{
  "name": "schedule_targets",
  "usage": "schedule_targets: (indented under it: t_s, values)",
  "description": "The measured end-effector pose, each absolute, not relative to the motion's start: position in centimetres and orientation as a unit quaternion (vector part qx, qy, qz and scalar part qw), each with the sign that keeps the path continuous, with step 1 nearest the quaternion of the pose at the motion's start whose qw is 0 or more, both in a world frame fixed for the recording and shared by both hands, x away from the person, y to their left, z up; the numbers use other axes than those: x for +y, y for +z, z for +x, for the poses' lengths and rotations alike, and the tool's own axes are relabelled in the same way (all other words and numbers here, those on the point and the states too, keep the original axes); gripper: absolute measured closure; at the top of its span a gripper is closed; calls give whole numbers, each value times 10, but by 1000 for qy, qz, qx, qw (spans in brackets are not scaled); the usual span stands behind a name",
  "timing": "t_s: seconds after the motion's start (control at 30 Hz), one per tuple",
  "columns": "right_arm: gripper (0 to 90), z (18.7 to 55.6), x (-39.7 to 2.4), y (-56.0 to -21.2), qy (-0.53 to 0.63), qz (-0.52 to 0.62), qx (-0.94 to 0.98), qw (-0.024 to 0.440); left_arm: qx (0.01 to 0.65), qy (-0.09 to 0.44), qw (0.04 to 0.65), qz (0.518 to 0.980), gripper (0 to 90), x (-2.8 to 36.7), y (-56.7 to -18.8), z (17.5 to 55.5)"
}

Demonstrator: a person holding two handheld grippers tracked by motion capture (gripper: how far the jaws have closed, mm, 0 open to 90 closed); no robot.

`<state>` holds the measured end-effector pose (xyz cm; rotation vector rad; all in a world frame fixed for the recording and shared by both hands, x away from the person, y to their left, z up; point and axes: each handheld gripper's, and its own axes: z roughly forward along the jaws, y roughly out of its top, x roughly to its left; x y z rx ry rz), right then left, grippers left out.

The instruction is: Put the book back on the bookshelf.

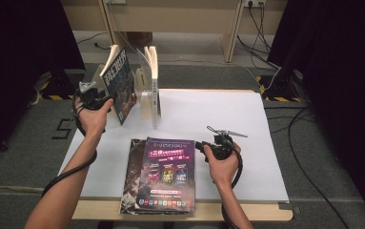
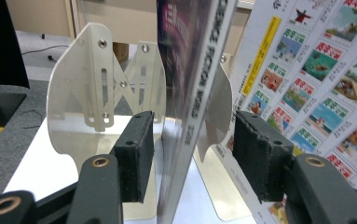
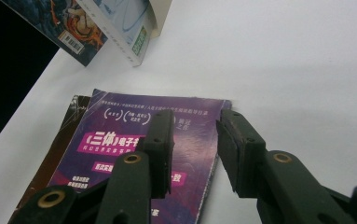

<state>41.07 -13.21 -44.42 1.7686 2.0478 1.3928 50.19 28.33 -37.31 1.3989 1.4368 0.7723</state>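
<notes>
- Left gripper (image 1: 94,95): released. In the left gripper view its jaws stand apart on either side of a dark-covered book (image 2: 190,93), with a gap showing between each pad and the cover; the book is between the jaws but not pinched.
- Dark-covered book: upright on its lower edge and leaning, seen edge-on straight ahead of the left gripper, spine towards the camera. In the high view it tilts away from the gripper's side towards the bookend.
- Metal bookend (image 2: 97,98): pale, slotted, standing just beyond the left jaw; a second plate of it shows behind the book, beside the right jaw.
- Upright book (image 1: 154,81): farther from the left gripper, on the other side of the bookend, its back cover of small coloured pictures at the right of the left gripper view.
- Right gripper (image 1: 208,145): jaws parted, holding nothing, hovering over the near right corner of the purple book (image 3: 139,140).
- Purple book: flat, directly below and ahead of the right gripper, on top of a brown book (image 1: 131,176) that juts out on the far side from that gripper.
- White table surface (image 1: 247,133): bare to the right gripper's outer side.
- Progress, as judged: two books stand at the bookend, the second apparently just set down; the two flat books are left to shelve, the purple one likely next.
</notes>
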Motion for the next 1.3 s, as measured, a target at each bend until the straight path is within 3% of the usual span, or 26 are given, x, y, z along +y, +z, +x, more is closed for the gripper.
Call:
schedule_targets:
  t_s: [0.47, 0.67, 0.97, 1.2, 1.3]
  values:
    - [647, 417, -120, -444, 437, 580, 686, 44, 599, 271, 459, 597, 448, 288, -396, 477]
    - [628, 419, -119, -443, 422, 586, 690, 42, 606, 194, 454, 624, 447, 284, -414, 460]
    - [604, 422, -119, -446, 396, 598, 696, 29, 593, 155, 435, 660, 446, 266, -440, 433]
    - [577, 426, -114, -453, 370, 604, 706, 11, 573, 73, 440, 688, 443, 238, -456, 416]
    - [566, 428, -112, -459, 359, 601, 714, 6, 565, 68, 426, 704, 443, 228, -464, 413]
